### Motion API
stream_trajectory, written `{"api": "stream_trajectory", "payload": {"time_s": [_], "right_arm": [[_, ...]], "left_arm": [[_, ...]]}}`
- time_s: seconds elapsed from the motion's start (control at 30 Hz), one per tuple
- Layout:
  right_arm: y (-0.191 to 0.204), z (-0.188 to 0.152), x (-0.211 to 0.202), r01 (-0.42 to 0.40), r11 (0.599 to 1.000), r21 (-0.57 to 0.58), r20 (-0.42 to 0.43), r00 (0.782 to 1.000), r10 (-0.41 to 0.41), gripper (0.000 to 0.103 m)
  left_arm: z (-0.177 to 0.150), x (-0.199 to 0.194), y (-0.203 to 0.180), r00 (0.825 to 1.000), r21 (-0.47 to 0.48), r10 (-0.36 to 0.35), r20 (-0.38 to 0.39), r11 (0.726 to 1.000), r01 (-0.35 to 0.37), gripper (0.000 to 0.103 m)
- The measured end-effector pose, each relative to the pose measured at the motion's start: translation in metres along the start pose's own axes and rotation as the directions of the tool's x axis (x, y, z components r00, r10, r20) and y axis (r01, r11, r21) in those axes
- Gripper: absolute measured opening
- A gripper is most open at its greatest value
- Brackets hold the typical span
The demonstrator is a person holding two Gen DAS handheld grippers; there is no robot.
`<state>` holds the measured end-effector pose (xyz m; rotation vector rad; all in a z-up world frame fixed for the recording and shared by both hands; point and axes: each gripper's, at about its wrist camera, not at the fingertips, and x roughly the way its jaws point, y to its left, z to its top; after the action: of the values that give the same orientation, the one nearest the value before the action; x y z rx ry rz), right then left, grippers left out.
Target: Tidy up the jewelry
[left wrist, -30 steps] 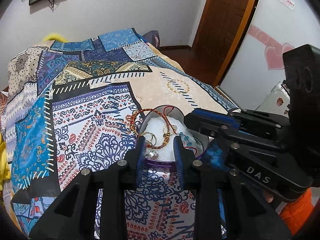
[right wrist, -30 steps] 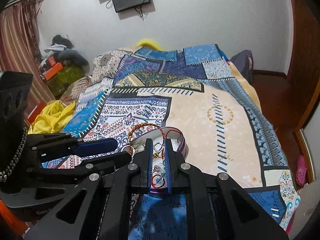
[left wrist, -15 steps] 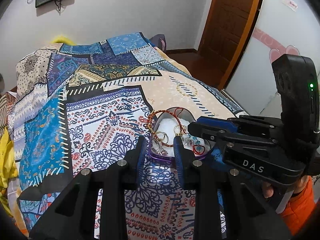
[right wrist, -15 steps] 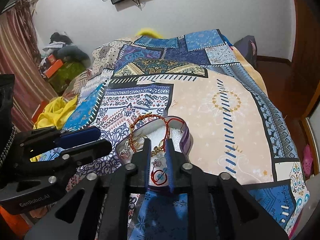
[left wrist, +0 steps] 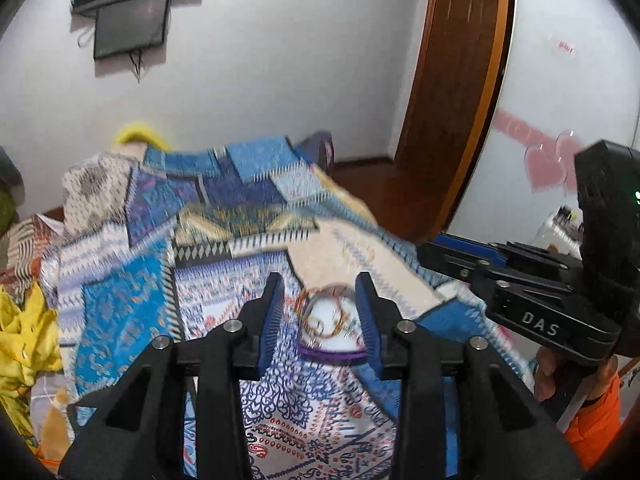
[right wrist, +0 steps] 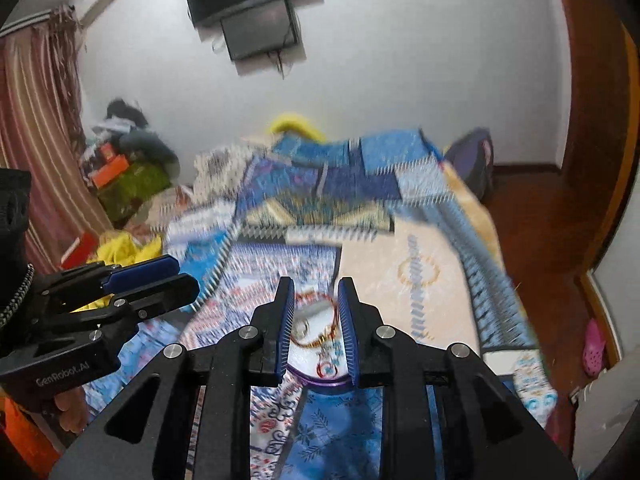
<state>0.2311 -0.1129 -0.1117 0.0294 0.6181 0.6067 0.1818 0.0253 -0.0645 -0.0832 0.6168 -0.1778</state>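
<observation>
Both grippers have been raised well clear of the purple box (left wrist: 332, 350) on the bedspread (left wrist: 120, 300). The left gripper (left wrist: 320, 312) and right gripper (right wrist: 316, 320) are held apart, empty; the bracelets (right wrist: 316, 328) are left inside, so tidying seems finished.

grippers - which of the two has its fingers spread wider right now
The left gripper: its blue-padded fingers stand well apart, framing the whole purple jewelry tray. The right gripper shows a narrower gap, though it too holds nothing.

Two tools (left wrist: 319, 312) (right wrist: 314, 312), one jewelry box (left wrist: 332, 354), one bedspread (left wrist: 120, 300), one television (right wrist: 248, 0)
</observation>
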Motion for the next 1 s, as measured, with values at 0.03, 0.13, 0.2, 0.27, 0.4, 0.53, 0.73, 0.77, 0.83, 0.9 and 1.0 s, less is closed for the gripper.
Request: {"api": "stream_trajectory", "payload": {"time_s": [0.03, 0.13, 0.2, 0.27, 0.4, 0.53, 0.73, 0.77, 0.83, 0.9, 1.0], "right_arm": [[0.003, 0.003, -0.01, 0.004, 1.0, -0.004, 0.028, 1.0, -0.004, 0.02], [0.015, 0.011, -0.044, 0.018, 1.0, -0.02, 0.119, 0.993, -0.016, 0.02], [0.024, 0.015, -0.066, 0.029, 0.999, -0.034, 0.184, 0.983, -0.023, 0.02], [0.034, 0.016, -0.088, 0.041, 0.998, -0.05, 0.247, 0.969, -0.028, 0.02], [0.054, 0.013, -0.127, 0.076, 0.994, -0.082, 0.365, 0.93, -0.041, 0.02], [0.067, 0.007, -0.149, 0.113, 0.989, -0.091, 0.437, 0.897, -0.063, 0.028], [0.082, -0.003, -0.16, 0.153, 0.986, -0.071, 0.492, 0.865, -0.099, 0.066], [0.084, -0.005, -0.16, 0.171, 0.983, -0.069, 0.5, 0.858, -0.115, 0.073], [0.088, -0.007, -0.161, 0.196, 0.978, -0.065, 0.508, 0.85, -0.137, 0.082], [0.092, -0.008, -0.16, 0.204, 0.977, -0.057, 0.51, 0.848, -0.147, 0.087], [0.095, -0.01, -0.161, 0.221, 0.974, -0.047, 0.507, 0.845, -0.167, 0.09]], "left_arm": [[0.004, -0.011, -0.002, 1.0, 0.002, 0.002, 0.031, 1.0, -0.002, 0.04], [0.012, -0.042, -0.01, 0.993, 0.012, 0.009, 0.114, 1.0, -0.01, 0.043], [0.015, -0.068, -0.016, 0.983, 0.02, 0.022, 0.183, 0.999, -0.026, 0.044], [0.016, -0.087, -0.019, 0.972, 0.022, 0.031, 0.235, 0.999, -0.037, 0.048], [0.013, -0.131, -0.029, 0.937, 0.022, 0.05, 0.345, 0.998, -0.061, 0.06], [0.005, -0.16, -0.037, 0.91, 0.014, 0.068, 0.41, 0.997, -0.081, 0.079], [-0.007, -0.18, -0.045, 0.881, 0.004, 0.116, 0.459, 0.991, -0.133, 0.096], [-0.009, -0.182, -0.045, 0.878, 0.001, 0.123, 0.462, 0.99, -0.139, 0.097], [-0.012, -0.185, -0.045, 0.876, -0.008, 0.129, 0.465, 0.99, -0.142, 0.098], [-0.015, -0.188, -0.044, 0.874, -0.02, 0.136, 0.466, 0.989, -0.143, 0.099], [-0.02, -0.191, -0.046, 0.867, -0.024, 0.159, 0.472, 0.986, -0.167, 0.099]]}}
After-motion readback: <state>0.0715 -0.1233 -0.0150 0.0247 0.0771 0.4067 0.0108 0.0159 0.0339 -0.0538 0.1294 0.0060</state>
